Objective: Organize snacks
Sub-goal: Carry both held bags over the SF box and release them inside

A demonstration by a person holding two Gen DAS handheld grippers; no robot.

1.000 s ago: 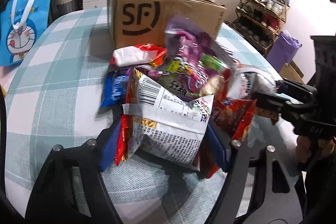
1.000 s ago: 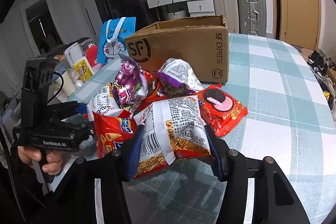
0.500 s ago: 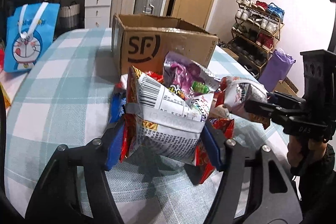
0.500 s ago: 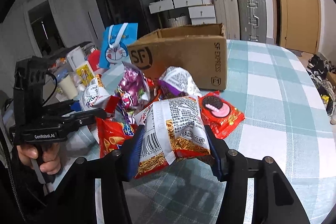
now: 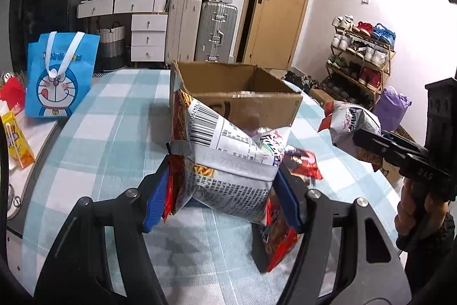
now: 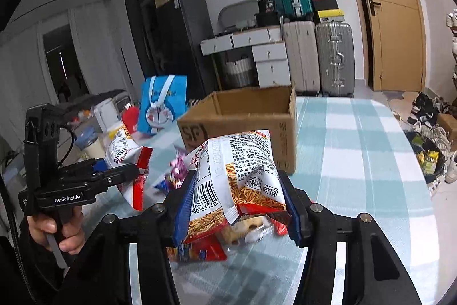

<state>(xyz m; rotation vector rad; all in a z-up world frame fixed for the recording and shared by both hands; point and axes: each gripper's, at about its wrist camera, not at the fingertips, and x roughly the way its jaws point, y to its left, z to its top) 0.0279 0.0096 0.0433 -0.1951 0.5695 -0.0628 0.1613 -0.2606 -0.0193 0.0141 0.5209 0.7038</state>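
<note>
Cardboard box (image 5: 237,102) with the open top is standing on the checked tablecloth (image 5: 108,116), and I am placing all other things by it. In the left wrist view the left gripper (image 5: 220,190) is clamping a white and orange snack bag with a barcode (image 5: 225,159) in front of the box, lifted off the table; the bag is covering most of the box front and the printed logo there. Part of a red packet (image 5: 302,162) is showing beside it, its label too blurred to read. In the right wrist view the right gripper (image 6: 237,205) is squeezing a noodle-snack bag (image 6: 242,170), also in front of the box. Below this bag, more packets (image 6: 200,247) are lying half hidden and smeared. Left of the box, a blue cartoon tote bag (image 6: 162,107) is standing, partly behind the other gripper's bag.
</note>
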